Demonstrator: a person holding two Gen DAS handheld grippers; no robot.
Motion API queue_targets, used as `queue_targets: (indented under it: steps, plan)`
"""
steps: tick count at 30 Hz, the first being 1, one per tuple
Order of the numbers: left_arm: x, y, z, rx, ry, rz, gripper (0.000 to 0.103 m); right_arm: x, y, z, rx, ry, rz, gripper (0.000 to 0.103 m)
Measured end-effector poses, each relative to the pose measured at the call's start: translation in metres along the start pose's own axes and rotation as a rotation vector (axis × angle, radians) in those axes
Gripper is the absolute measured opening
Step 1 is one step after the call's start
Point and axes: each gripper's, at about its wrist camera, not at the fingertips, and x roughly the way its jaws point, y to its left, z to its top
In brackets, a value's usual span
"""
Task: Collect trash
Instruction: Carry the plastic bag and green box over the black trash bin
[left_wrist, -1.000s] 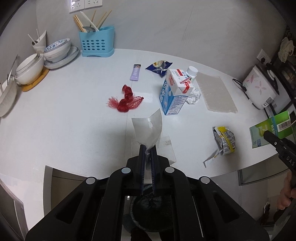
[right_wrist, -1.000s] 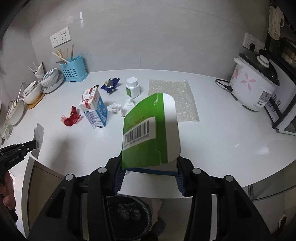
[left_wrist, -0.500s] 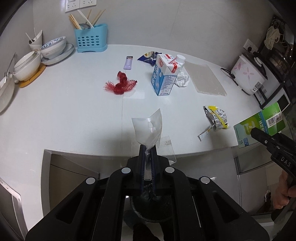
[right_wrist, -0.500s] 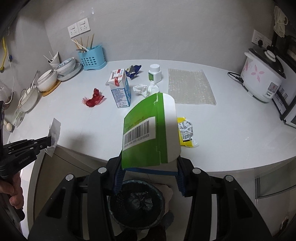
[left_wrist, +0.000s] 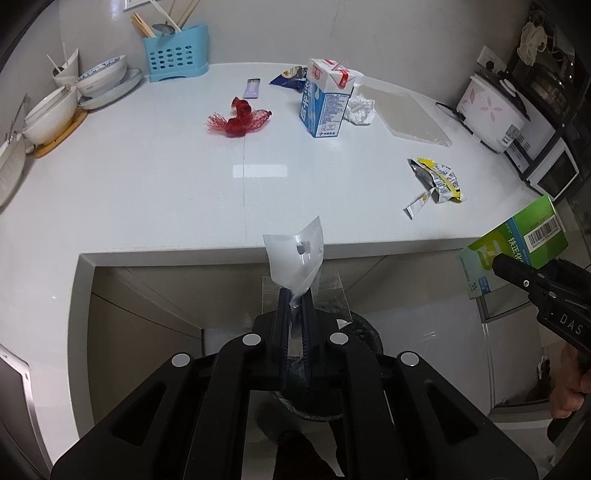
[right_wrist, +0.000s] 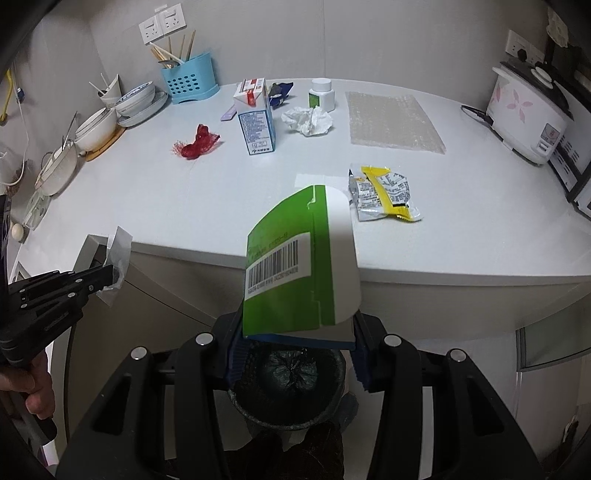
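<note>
White countertop (left_wrist: 147, 192), smooth and glossy with a rounded front edge, seen from both wrist cameras. At its far right stands a rice cooker (right_wrist: 528, 122), white with pink flower prints. A flat rectangular sheet of bubble wrap (right_wrist: 393, 123) lies beside it, finely dimpled. At the far left are stacked ceramic bowls (left_wrist: 99, 79) and a light blue perforated plastic utensil holder (left_wrist: 175, 53) with chopsticks in it.

Below the counter edge sits a round trash bin (right_wrist: 284, 391) lined with a crinkled black bag, directly under both grippers.

The right gripper (right_wrist: 295, 334) is closed on a green box (right_wrist: 295, 266), a flat-sided cardboard carton with a white barcode label, held off the counter above the bin. The left gripper (left_wrist: 295, 314) pinches a clear plastic bag (left_wrist: 295, 258), thin and translucent with a small punched hole, its jaws nearly together on the bag's lower end; it too is held off the counter's front edge over the bin.

Remaining on the counter: an upright blue-and-white milk carton (left_wrist: 325, 103) with a gabled top; a crumpled yellow-and-silver foil wrapper (right_wrist: 384, 194) near the front edge; a wadded white tissue (right_wrist: 308, 120); a bunched red mesh net (left_wrist: 238, 118); a white-capped pill bottle (right_wrist: 321, 94); a small purple sachet (left_wrist: 252, 88).
</note>
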Motion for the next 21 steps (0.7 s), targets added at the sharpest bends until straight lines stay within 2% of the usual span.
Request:
queue_targets:
  steps: [12,21]
  plan:
    - [0.021,-0.012,-0.033,0.034,0.027,-0.050,0.005,0.021,0.005,-0.039,0.022,0.048,-0.017,0.044]
    - [0.045,-0.017,-0.059,0.050,0.048,-0.055,0.005,0.051,0.007,-0.060,0.027,0.092,-0.014,0.044]
